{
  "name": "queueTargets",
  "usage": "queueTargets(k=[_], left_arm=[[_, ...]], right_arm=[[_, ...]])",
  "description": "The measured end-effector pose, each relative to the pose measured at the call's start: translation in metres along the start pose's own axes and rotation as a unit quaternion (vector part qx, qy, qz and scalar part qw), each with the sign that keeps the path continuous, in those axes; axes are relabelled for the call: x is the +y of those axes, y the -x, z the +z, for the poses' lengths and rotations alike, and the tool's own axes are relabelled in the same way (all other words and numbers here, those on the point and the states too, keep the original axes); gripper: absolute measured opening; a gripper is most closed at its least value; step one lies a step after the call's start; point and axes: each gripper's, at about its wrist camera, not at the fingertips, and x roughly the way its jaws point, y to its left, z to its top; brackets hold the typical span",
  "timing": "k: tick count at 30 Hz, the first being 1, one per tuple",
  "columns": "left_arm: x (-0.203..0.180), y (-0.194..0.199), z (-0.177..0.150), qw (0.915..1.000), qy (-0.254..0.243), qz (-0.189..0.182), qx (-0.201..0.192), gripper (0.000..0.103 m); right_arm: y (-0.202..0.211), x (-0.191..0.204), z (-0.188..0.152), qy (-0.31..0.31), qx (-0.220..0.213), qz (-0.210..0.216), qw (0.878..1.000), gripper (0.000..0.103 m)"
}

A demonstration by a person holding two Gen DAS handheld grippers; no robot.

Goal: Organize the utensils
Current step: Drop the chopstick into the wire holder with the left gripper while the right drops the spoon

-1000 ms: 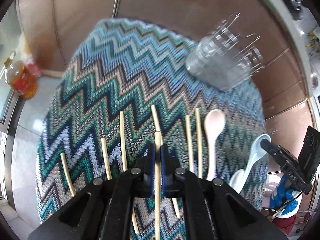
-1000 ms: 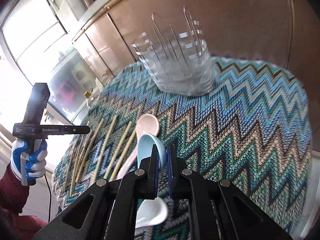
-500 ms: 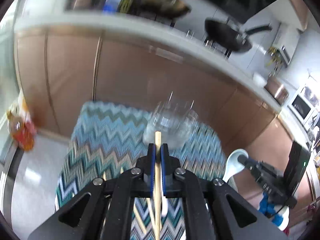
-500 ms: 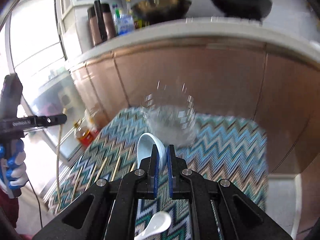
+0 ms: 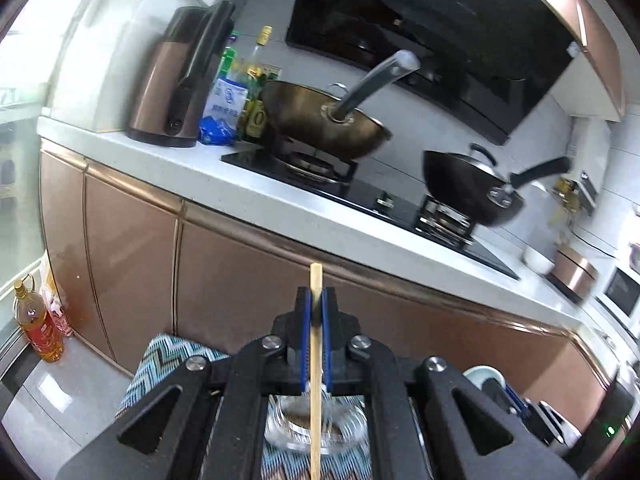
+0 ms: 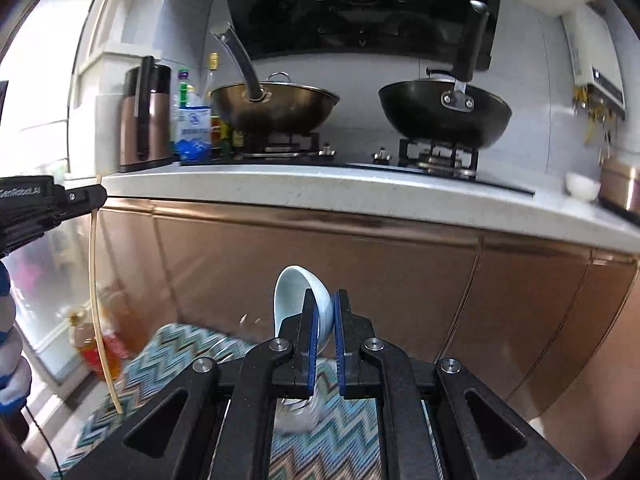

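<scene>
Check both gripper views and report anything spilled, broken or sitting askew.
Nothing stands out. The left gripper holds a wooden chopstick upright, the right gripper clamps a pale blue ceramic spoon, and the clear glass holder stands on the zigzag mat below.

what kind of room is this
A home kitchen, most likely. A gas hob set in a white counter carries two woks, a black range hood hangs above them, and oil and sauce bottles stand beside a brown kettle.
</scene>
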Motion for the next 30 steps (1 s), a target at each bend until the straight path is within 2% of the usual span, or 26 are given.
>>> queueTargets(k=[4, 9, 16, 25, 27, 30], left_arm=[[-0.002, -0.038, -0.006, 0.9998, -0.003, 0.008, -0.018, 0.005], [0.002, -0.074, -0.029, 0.9990, -0.007, 0.008, -0.043, 0.005], [0.007, -0.105, -0.060, 0.9971, -0.020, 0.015, -0.072, 0.005], [0.010, -0.138, -0.098, 0.9963, -0.030, 0.025, -0.077, 0.006], [0.012, -0.141, -0.104, 0.9964, -0.036, 0.026, -0.072, 0.009], [0.011, -0.141, -0.108, 0.9969, -0.044, 0.016, -0.064, 0.018]], right_arm=[[-0.026, 0.003, -0.001, 0.015, -0.009, -0.023, 1.000, 0.007], [-0.057, 0.004, -0.021, 0.027, -0.015, -0.030, 0.999, 0.008], [-0.084, 0.011, -0.047, 0.043, -0.024, -0.030, 0.998, 0.008], [-0.108, 0.018, -0.079, 0.059, -0.010, -0.028, 0.998, 0.009], [-0.110, 0.017, -0.084, 0.057, -0.007, -0.021, 0.998, 0.012], [-0.107, 0.017, -0.090, 0.051, -0.006, -0.008, 0.999, 0.023]])
